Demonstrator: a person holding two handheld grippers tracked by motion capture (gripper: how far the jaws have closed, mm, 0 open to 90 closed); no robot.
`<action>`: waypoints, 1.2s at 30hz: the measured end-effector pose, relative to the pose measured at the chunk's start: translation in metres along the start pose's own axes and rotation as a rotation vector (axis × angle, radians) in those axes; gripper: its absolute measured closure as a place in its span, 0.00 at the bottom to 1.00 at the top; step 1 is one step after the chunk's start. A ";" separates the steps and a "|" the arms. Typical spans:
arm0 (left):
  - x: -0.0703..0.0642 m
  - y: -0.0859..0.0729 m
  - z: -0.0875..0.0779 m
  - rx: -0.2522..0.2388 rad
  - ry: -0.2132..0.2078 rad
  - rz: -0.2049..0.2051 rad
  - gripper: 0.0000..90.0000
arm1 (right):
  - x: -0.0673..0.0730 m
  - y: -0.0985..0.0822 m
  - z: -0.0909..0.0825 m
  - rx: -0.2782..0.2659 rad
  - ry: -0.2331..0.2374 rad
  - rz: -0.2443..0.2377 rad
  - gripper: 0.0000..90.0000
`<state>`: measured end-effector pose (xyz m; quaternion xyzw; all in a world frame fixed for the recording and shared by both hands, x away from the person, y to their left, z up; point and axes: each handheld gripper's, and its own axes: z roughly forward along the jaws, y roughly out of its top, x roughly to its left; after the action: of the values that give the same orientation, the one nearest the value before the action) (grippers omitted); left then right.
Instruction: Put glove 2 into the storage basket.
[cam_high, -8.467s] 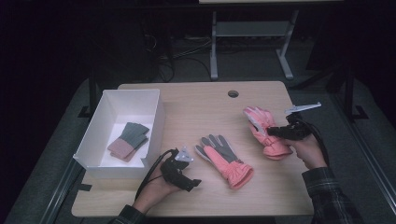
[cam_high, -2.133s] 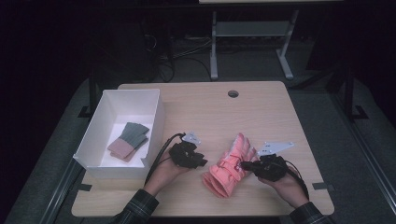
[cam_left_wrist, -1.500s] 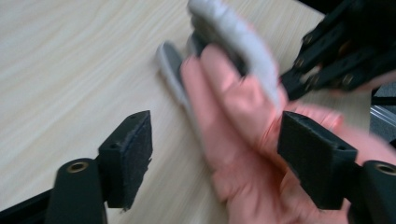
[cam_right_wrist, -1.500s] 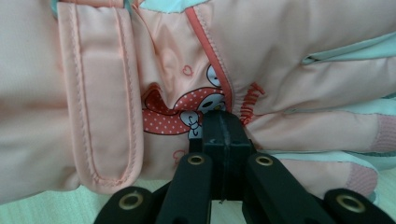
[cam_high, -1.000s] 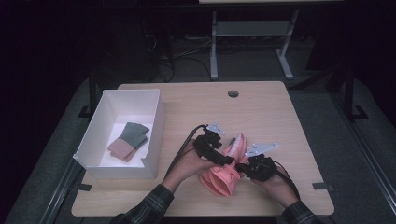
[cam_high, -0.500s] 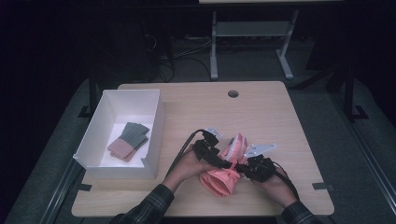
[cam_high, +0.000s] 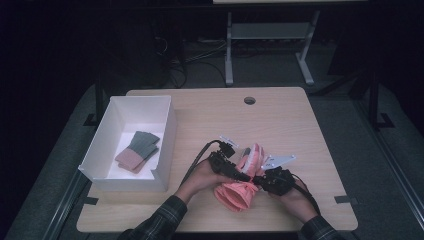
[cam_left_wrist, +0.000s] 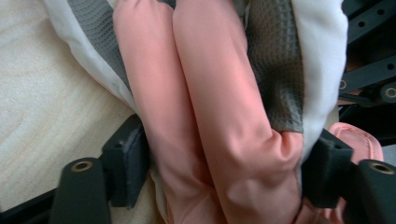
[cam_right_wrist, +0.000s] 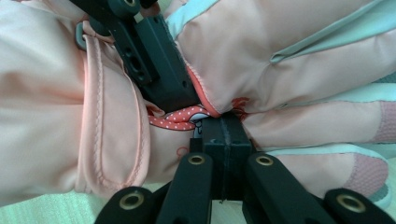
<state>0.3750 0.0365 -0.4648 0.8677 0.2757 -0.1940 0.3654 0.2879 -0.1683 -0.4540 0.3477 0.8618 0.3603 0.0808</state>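
Two pink gloves (cam_high: 241, 186) lie bunched between the grippers, their shapes hard to separate. The left gripper (cam_left_wrist: 224, 172), whose jaws have just been closing, straddles two glove fingers (cam_left_wrist: 205, 93). The right gripper (cam_right_wrist: 223, 133) is pinched on the cuff edge. A white box (cam_high: 165, 145) sits beyond the left hand (cam_high: 200, 176).
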 end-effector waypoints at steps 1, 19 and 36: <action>0.001 0.000 0.000 0.001 -0.009 -0.007 0.36 | -0.001 0.000 0.000 0.001 0.001 -0.003 1.00; 0.006 -0.002 -0.009 -0.016 -0.090 -0.034 0.64 | -0.007 -0.004 -0.024 -0.060 0.057 0.015 0.81; -0.011 0.002 -0.035 -0.093 -0.045 -0.008 0.65 | -0.017 -0.038 -0.061 -0.128 -0.005 0.123 0.35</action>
<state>0.3720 0.0572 -0.4350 0.8441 0.2798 -0.2020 0.4104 0.2565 -0.2329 -0.4373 0.3952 0.8138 0.4179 0.0828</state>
